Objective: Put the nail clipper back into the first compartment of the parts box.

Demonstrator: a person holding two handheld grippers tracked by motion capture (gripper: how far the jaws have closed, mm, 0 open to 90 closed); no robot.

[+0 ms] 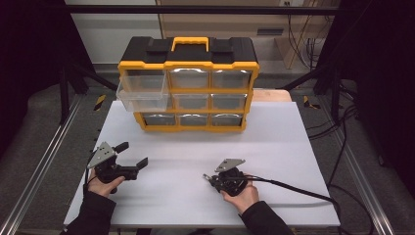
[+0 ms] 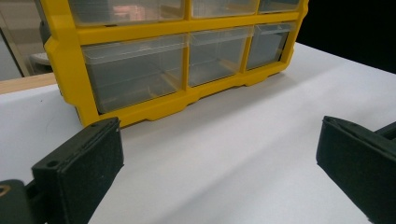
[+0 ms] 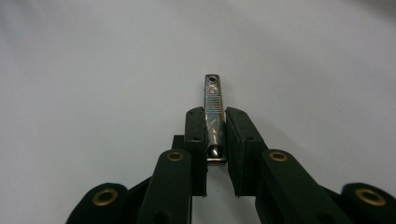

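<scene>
My left hand-held gripper (image 2: 219, 163) hangs with its jaws spread wide above the white counter (image 2: 243, 140), facing the yellow-framed organizer of clear plastic drawers (image 2: 140, 70).

White table top (image 1: 274, 147) carries yellow-and-black drawer organiser (image 1: 188, 83) at far middle; organiser stands upright on its base, three rows of clear drawers facing person; upper-left drawer (image 1: 143, 94) pulled out, overhanging table; bare white surface spreads in front of organiser to near edge; wooden board (image 1: 271, 94) shows under white top behind organiser's right side
</scene>
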